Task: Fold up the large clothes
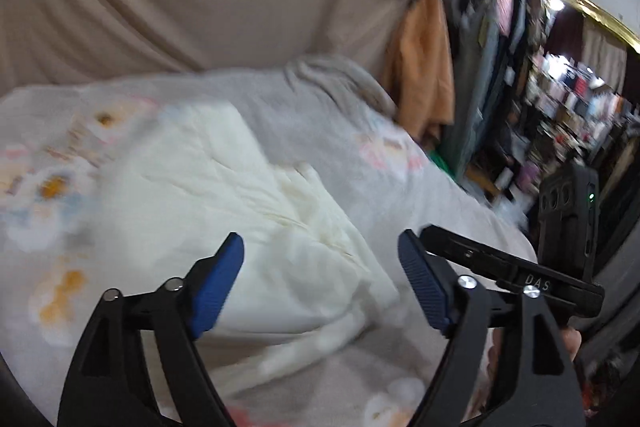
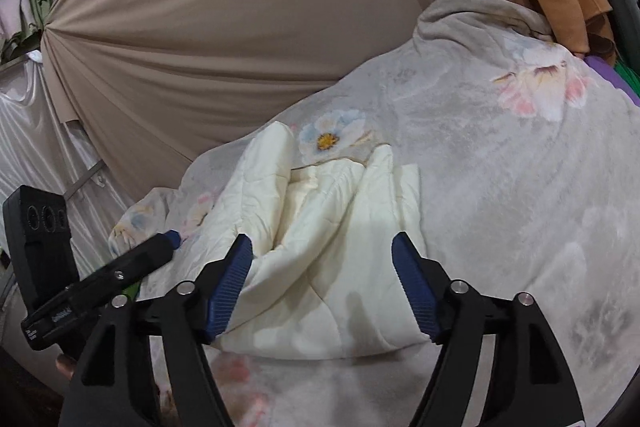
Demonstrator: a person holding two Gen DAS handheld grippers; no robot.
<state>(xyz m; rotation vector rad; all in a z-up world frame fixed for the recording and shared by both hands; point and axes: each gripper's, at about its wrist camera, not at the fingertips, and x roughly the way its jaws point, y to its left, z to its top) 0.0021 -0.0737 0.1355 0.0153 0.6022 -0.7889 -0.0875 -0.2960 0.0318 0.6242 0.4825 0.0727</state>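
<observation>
A cream-white quilted garment (image 1: 224, 195) lies crumpled on a grey floral blanket (image 1: 320, 123). It also shows in the right wrist view (image 2: 332, 227), bunched with folds. My left gripper (image 1: 320, 247) is open and empty, hovering just above the garment's near right part. My right gripper (image 2: 322, 245) is open and empty, with its blue pads on either side of the garment's near edge, above it. The other gripper's body (image 2: 100, 279) shows at the left of the right wrist view.
The floral blanket (image 2: 500, 167) covers a bed. A beige draped cloth (image 2: 240, 7) hangs behind it. An orange cloth (image 1: 424, 67) hangs at the bed's far right corner. Cluttered shelves (image 1: 568, 115) and hanging clothes stand to the right.
</observation>
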